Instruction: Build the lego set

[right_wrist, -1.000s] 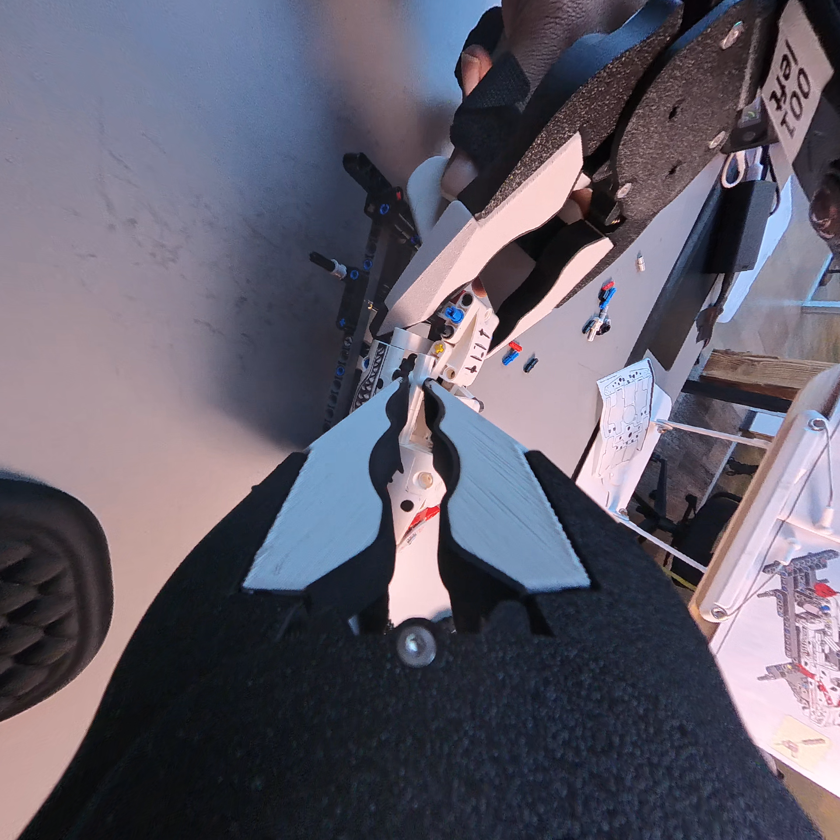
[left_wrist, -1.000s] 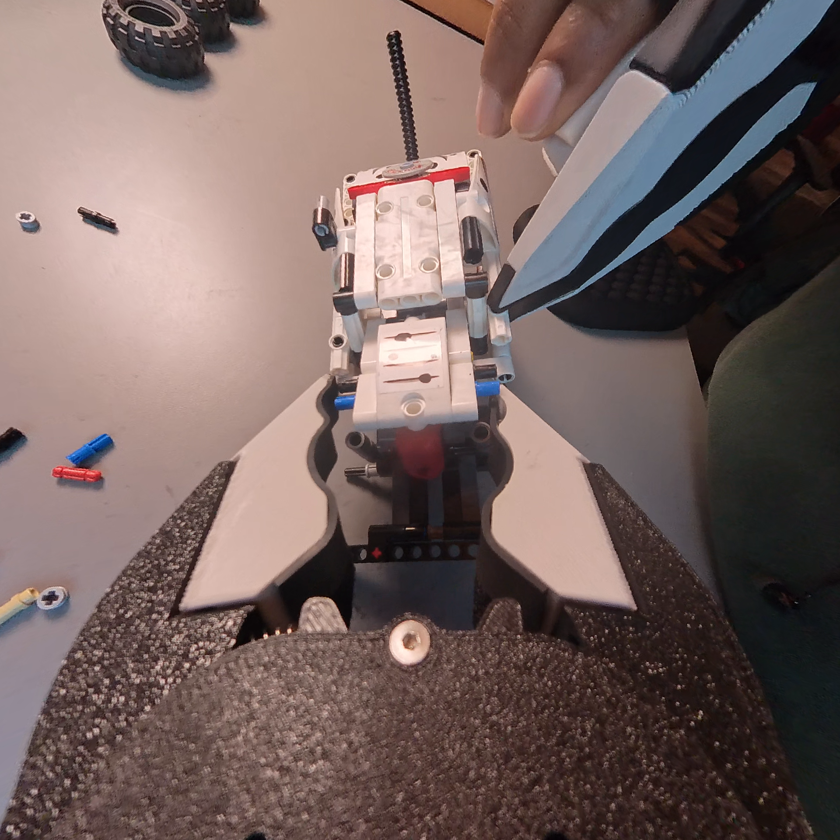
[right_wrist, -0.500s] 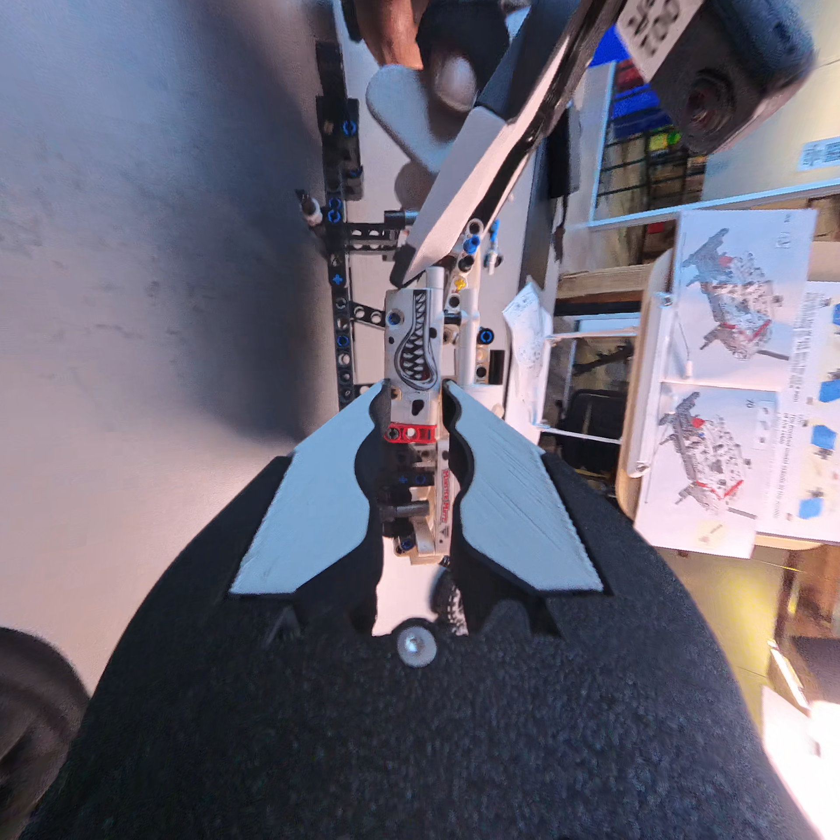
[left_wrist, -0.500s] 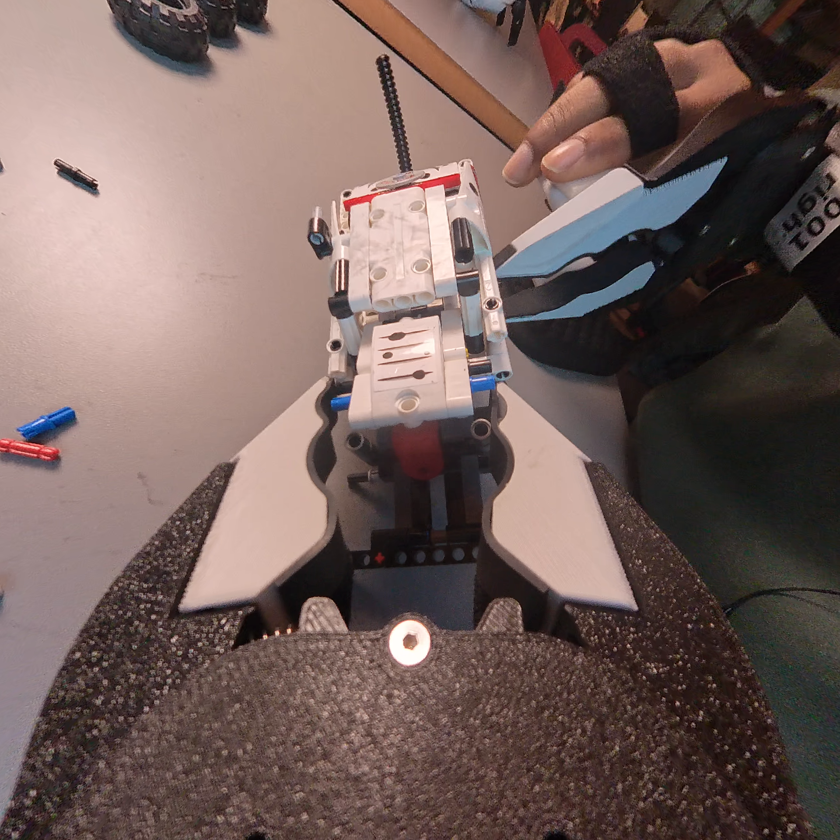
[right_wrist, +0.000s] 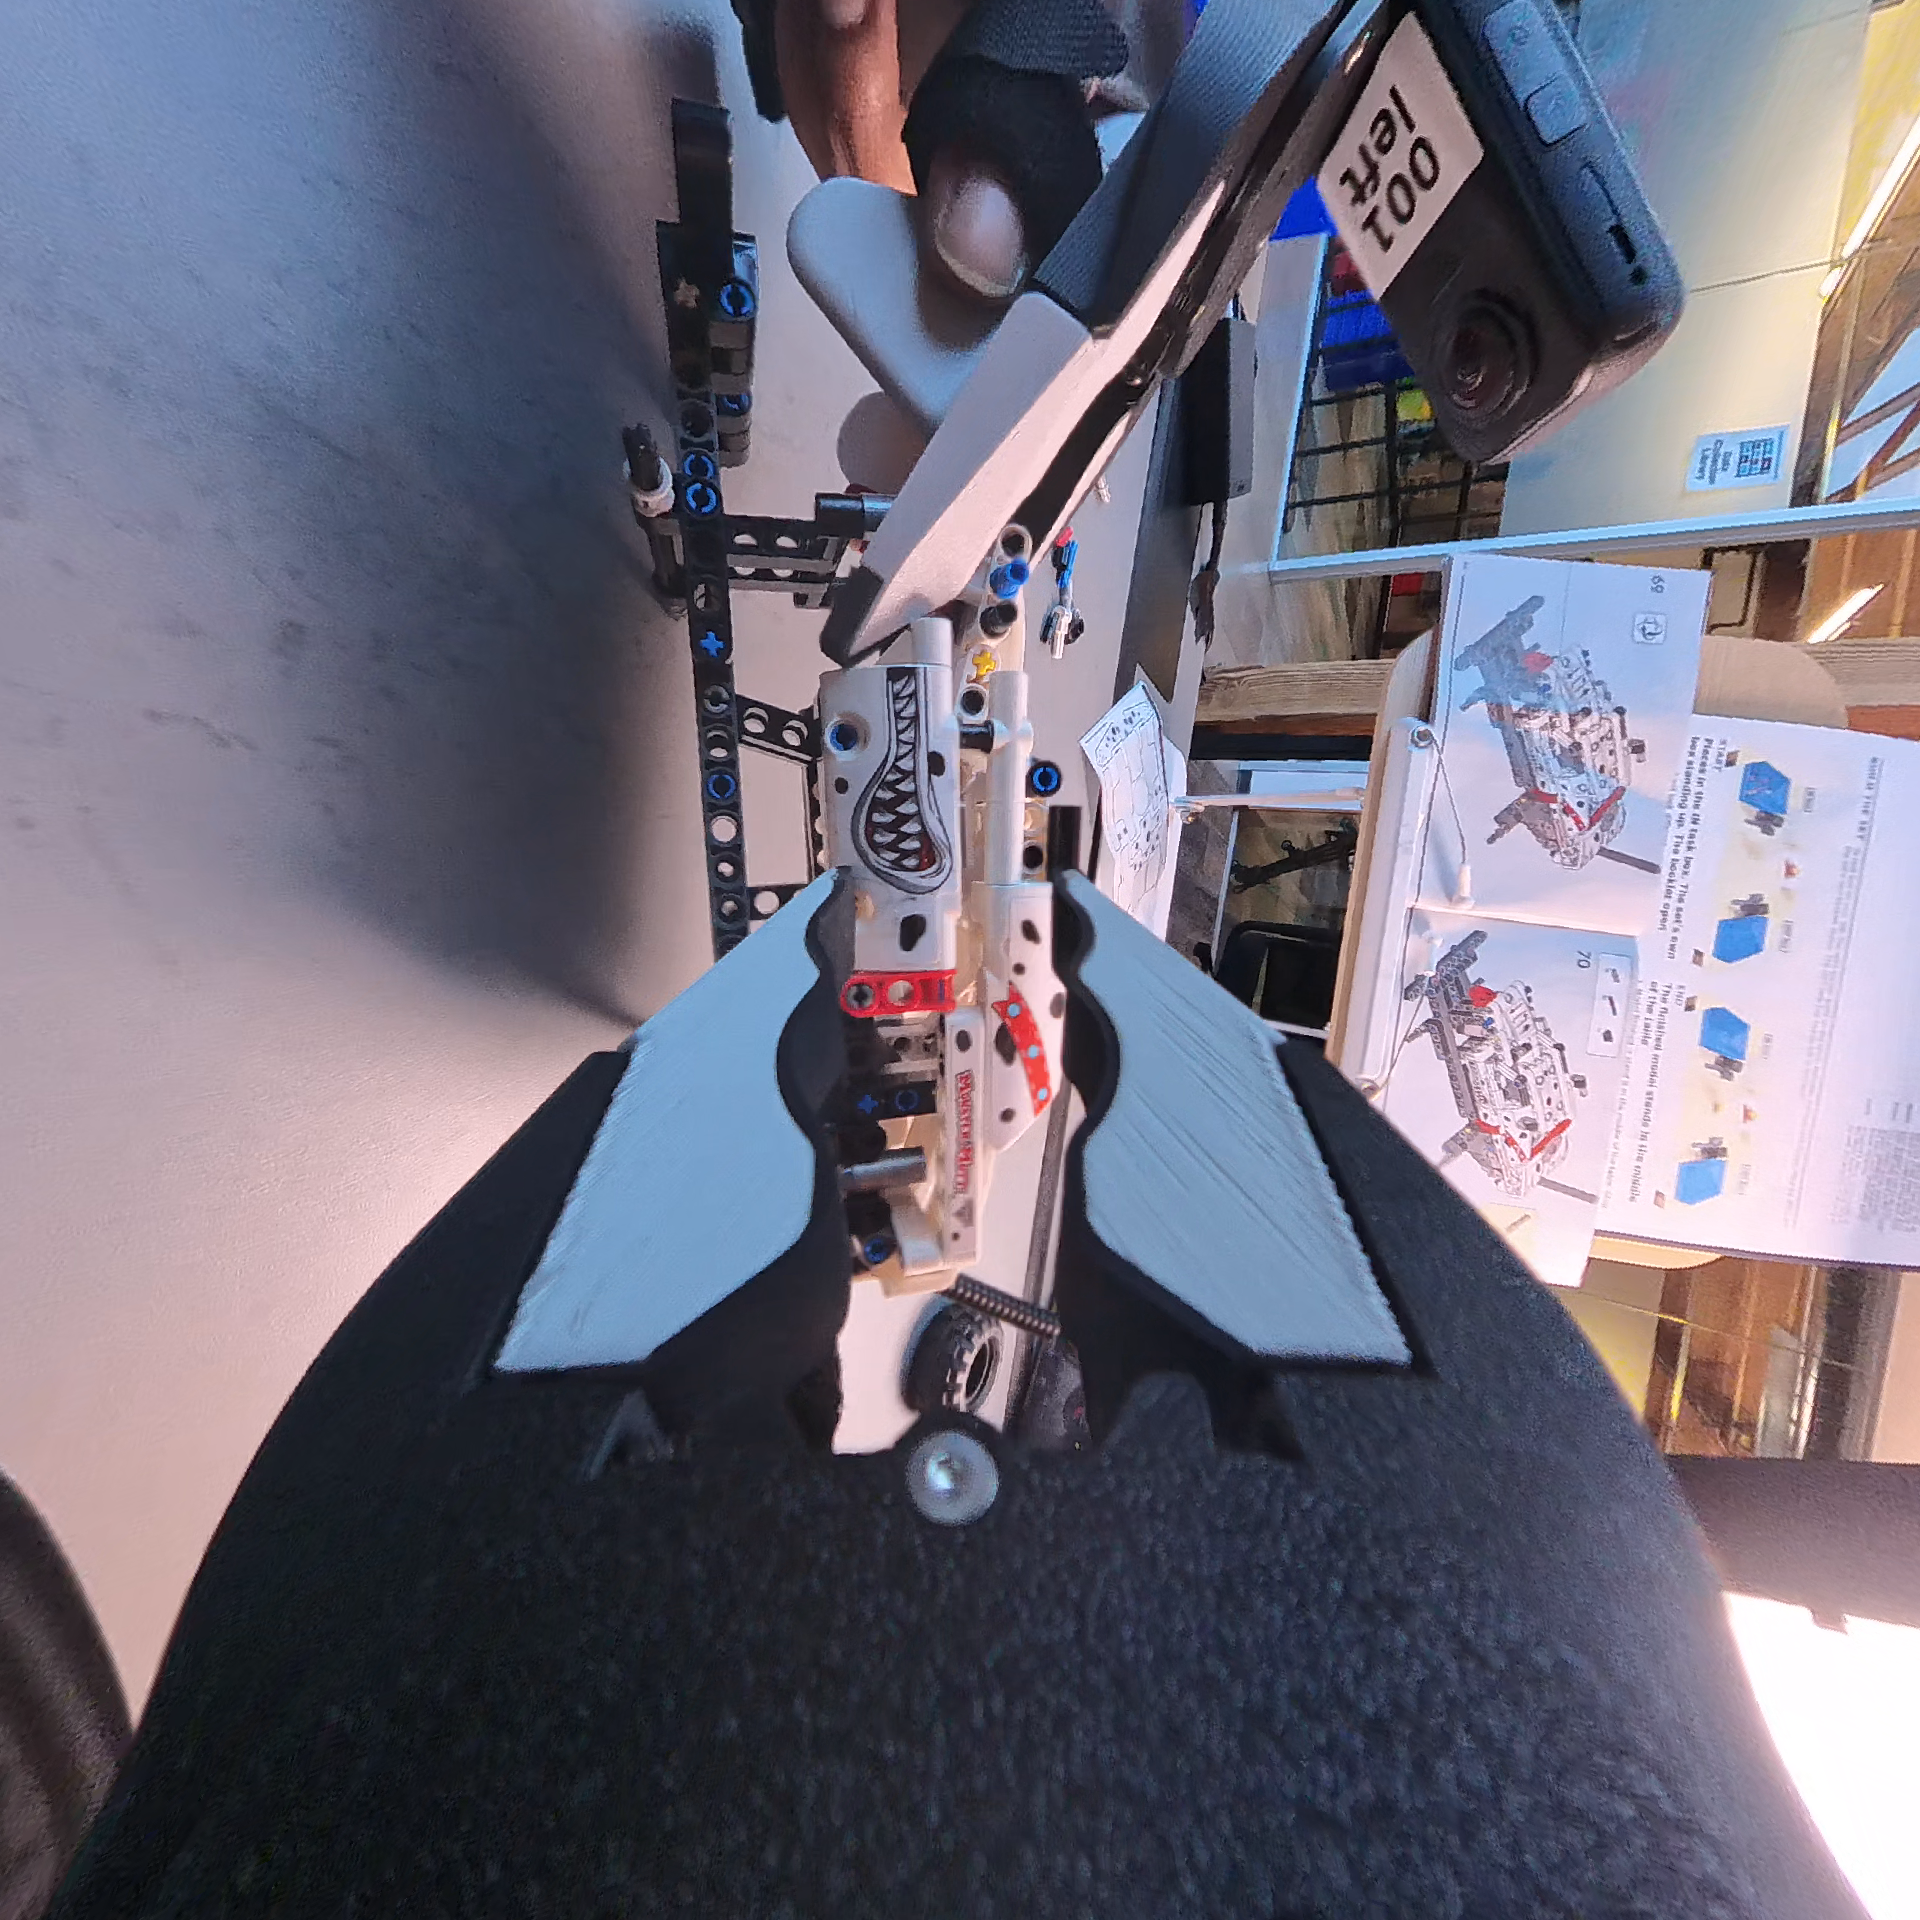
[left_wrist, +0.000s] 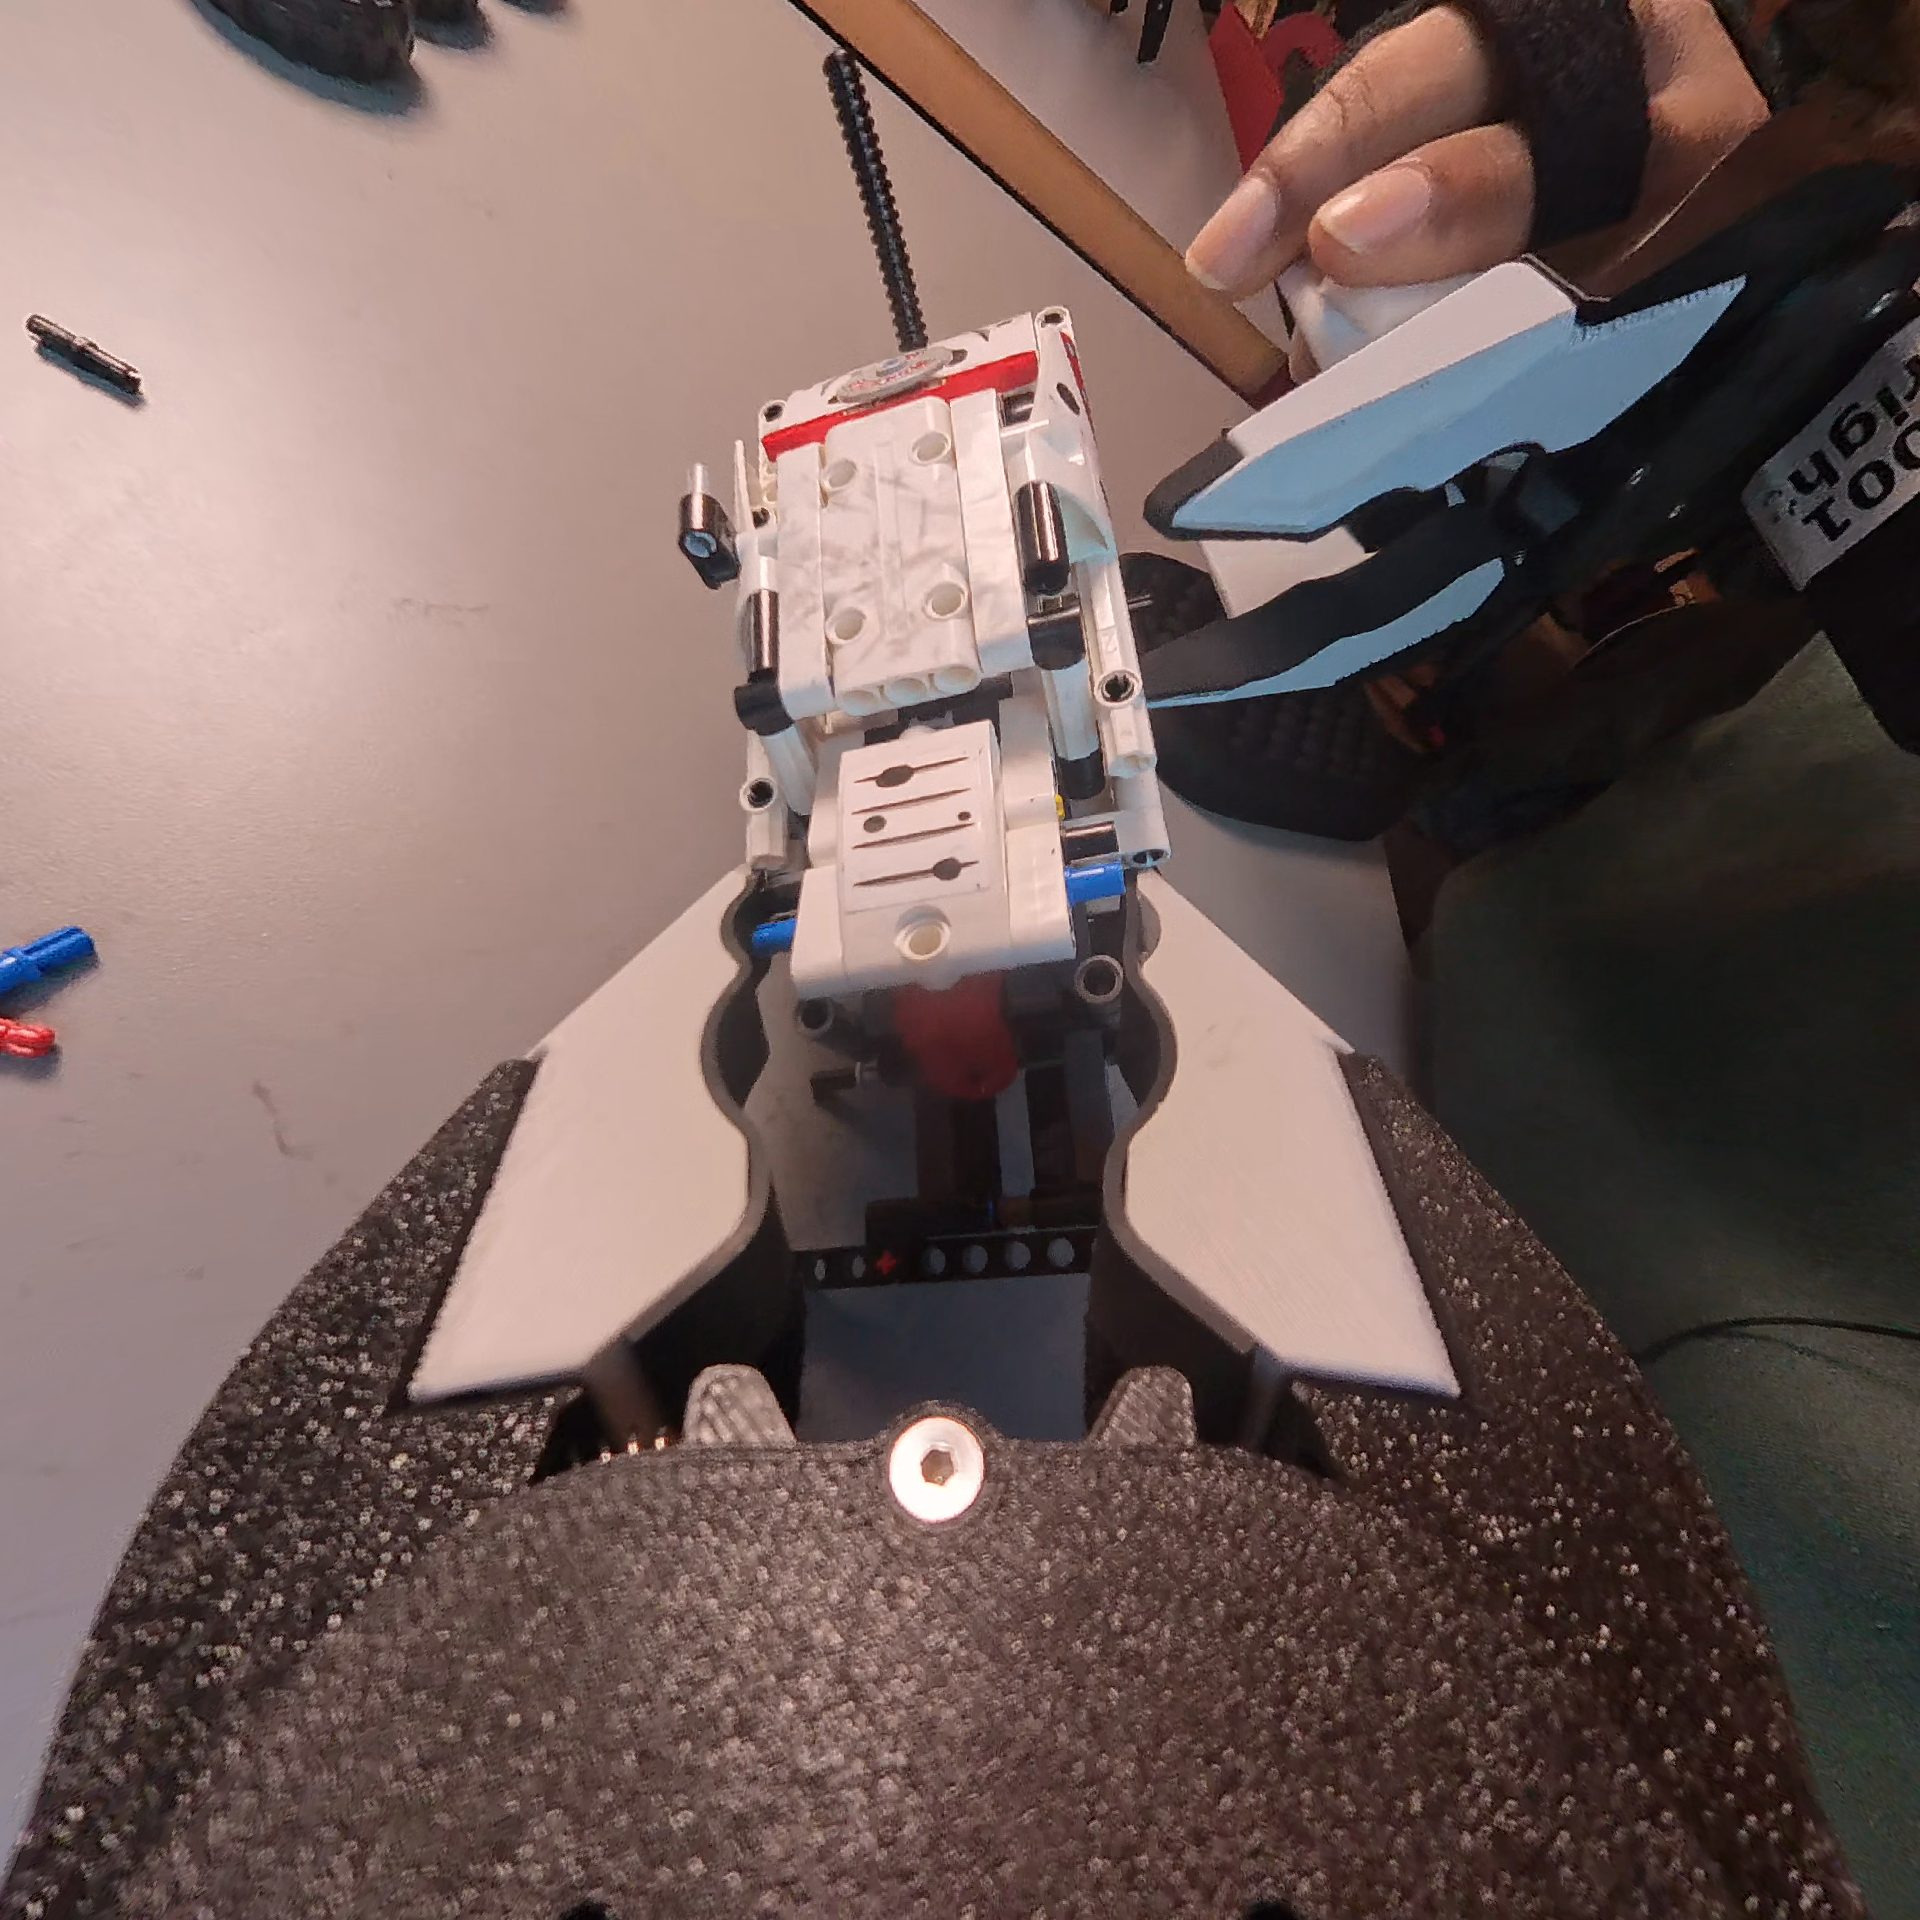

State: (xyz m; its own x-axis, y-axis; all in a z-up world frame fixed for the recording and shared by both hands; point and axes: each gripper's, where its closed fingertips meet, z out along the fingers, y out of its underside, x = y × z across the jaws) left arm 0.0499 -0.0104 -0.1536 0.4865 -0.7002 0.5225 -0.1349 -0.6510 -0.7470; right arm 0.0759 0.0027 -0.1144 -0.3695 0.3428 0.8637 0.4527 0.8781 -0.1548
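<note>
The lego model, a white vehicle body with red trim on a black beam frame, stands out from my left gripper, which is shut on its black lower frame. A black ribbed rod sticks out of its far end. My right gripper is open just beside the model's right side, held by a hand. In the right wrist view the model, with a shark-mouth sticker, shows between the spread jaws of my right gripper. One left gripper finger reaches the model from above.
Loose pins lie on the grey table: black, blue, red. Black tyres sit at the far left. The table's edge runs on the right, with a dark cushion beyond. An open instruction booklet stands at the right. Spacing between my two grippers at the tips: around 6 cm.
My right gripper has opened from a tight pinch at the model's side and drawn back a little. My left gripper keeps its hold on the model.
</note>
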